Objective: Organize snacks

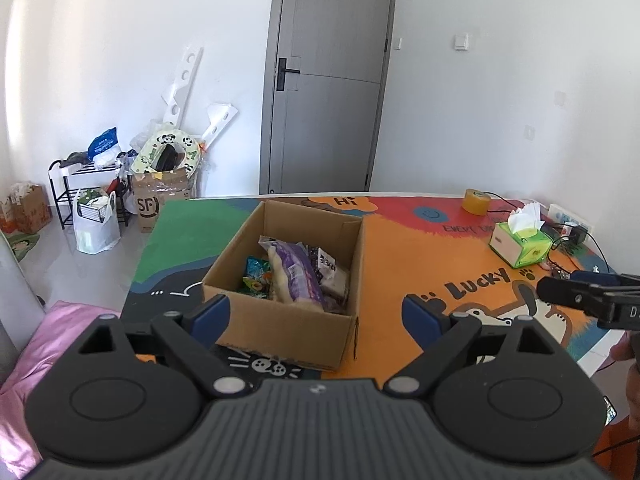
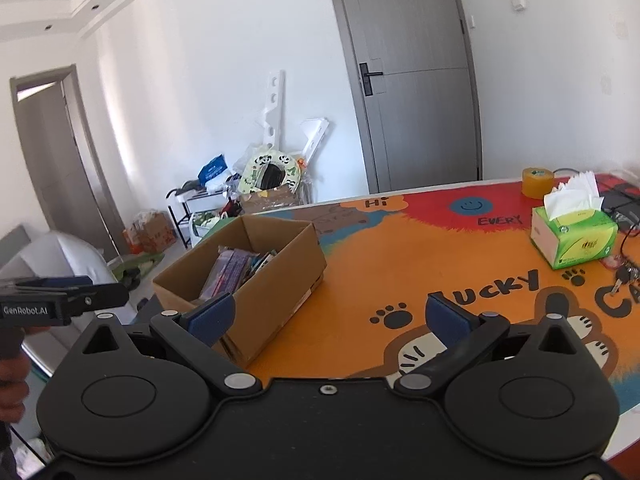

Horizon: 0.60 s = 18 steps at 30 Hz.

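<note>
An open cardboard box stands on the colourful table. Inside it lie several snack packets, among them a purple-and-white bag and a green-blue packet. My left gripper hovers in front of the box, open, with nothing between its blue pads. In the right wrist view the same box sits left of centre with the packets showing over its rim. My right gripper is open and empty, to the right of the box's near corner. The left gripper's fingertips show at that view's left edge.
A green tissue box, a roll of yellow tape, keys and cables lie on the table's right side. A pink cushion is left of the table. Bags, boxes and a black rack crowd the far wall beside a grey door.
</note>
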### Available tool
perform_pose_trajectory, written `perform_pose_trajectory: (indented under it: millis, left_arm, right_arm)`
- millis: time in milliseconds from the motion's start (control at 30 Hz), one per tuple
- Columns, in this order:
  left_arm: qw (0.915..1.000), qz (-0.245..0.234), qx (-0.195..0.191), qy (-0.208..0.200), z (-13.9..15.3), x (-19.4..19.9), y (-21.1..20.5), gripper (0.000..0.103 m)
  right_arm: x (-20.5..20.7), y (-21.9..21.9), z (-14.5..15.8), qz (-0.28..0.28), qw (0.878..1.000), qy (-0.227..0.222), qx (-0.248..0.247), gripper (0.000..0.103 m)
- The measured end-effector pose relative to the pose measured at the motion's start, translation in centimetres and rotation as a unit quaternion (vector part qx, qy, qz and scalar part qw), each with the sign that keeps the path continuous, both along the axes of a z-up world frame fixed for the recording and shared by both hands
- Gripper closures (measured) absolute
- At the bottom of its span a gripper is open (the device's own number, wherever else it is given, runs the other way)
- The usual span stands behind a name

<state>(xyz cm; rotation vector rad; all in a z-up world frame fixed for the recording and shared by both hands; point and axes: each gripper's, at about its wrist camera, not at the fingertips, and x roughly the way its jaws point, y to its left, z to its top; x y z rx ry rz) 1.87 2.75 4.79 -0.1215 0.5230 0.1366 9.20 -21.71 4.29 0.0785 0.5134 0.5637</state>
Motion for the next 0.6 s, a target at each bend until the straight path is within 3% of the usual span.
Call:
perform_pose_trajectory:
  millis: [600]
  left_arm:
    - [0.9994,0.031,-0.012,-0.004,-0.1,-2.3,2.4,0.007]
  right_arm:
    - [-2.0,0.3,0.9,0.020,1.000,-0.002,-0.012,0.000]
